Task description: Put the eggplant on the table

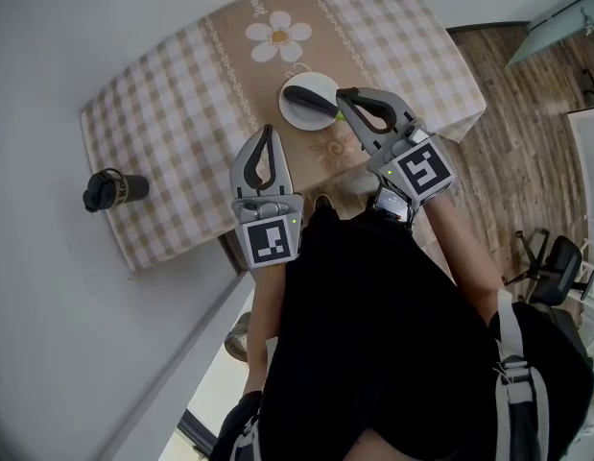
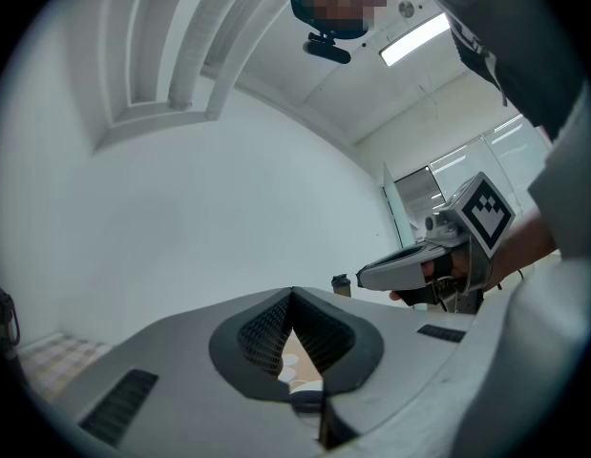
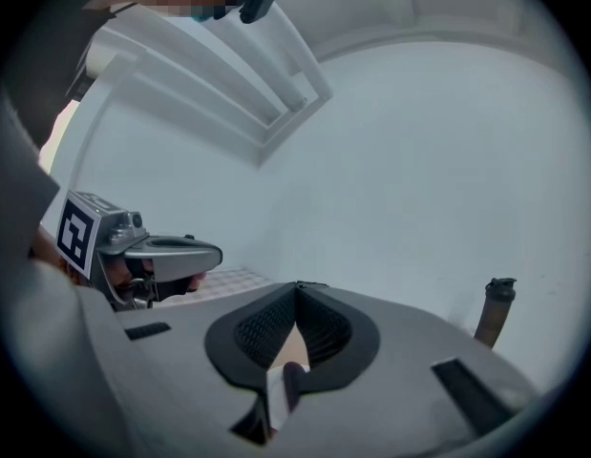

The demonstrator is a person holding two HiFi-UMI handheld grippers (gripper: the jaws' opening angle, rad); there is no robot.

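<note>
A dark purple eggplant (image 1: 309,98) lies on a white plate (image 1: 298,115) on the table with the checked cloth (image 1: 172,123). My right gripper (image 1: 344,95) is shut and empty, its tips at the plate's right rim beside the eggplant. My left gripper (image 1: 268,131) is also shut and empty, just on my side of the plate and to its left. In the right gripper view the shut jaws (image 3: 297,286) frame a sliver of the plate and the eggplant (image 3: 291,382). The left gripper view shows its own jaws (image 2: 293,294) meeting at the tips, with the right gripper (image 2: 410,270) beyond.
A dark bottle (image 1: 114,190) stands near the table's left corner, also seen as the bottle (image 3: 494,310) in the right gripper view. The cloth has a daisy print (image 1: 278,36) beyond the plate. An office chair (image 1: 556,262) stands on the wooden floor at the right.
</note>
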